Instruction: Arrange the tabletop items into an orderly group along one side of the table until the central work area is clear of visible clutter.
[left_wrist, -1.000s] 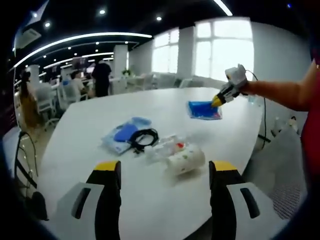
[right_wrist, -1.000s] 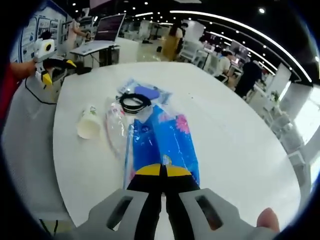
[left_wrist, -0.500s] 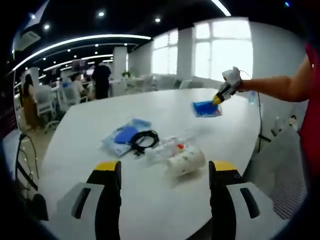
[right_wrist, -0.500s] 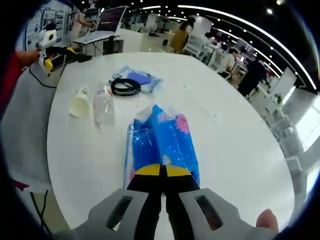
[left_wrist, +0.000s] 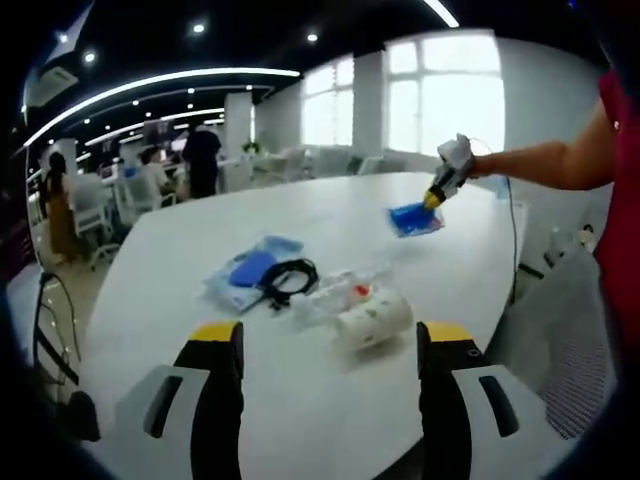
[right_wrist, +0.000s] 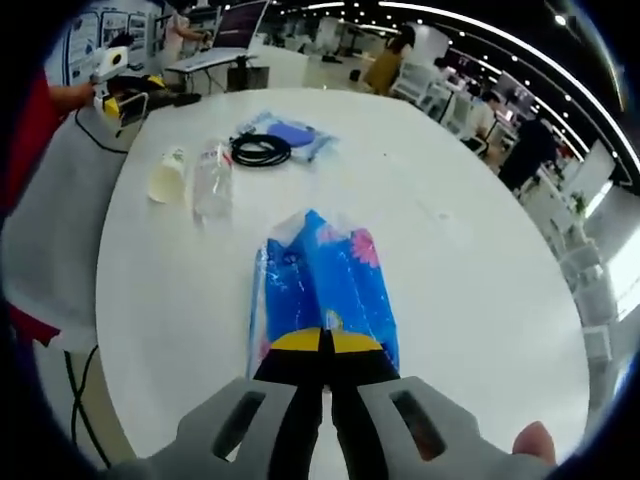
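Right gripper view: right gripper fingers clamped on blue packet, near surface edge. Left gripper fingers apart, empty. Risk: slick packet slipping from thin pinch.

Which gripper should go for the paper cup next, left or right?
Left. The left gripper is open, with the paper cup lying just ahead of its jaws. The right gripper is shut on the blue packet, away from the cup.
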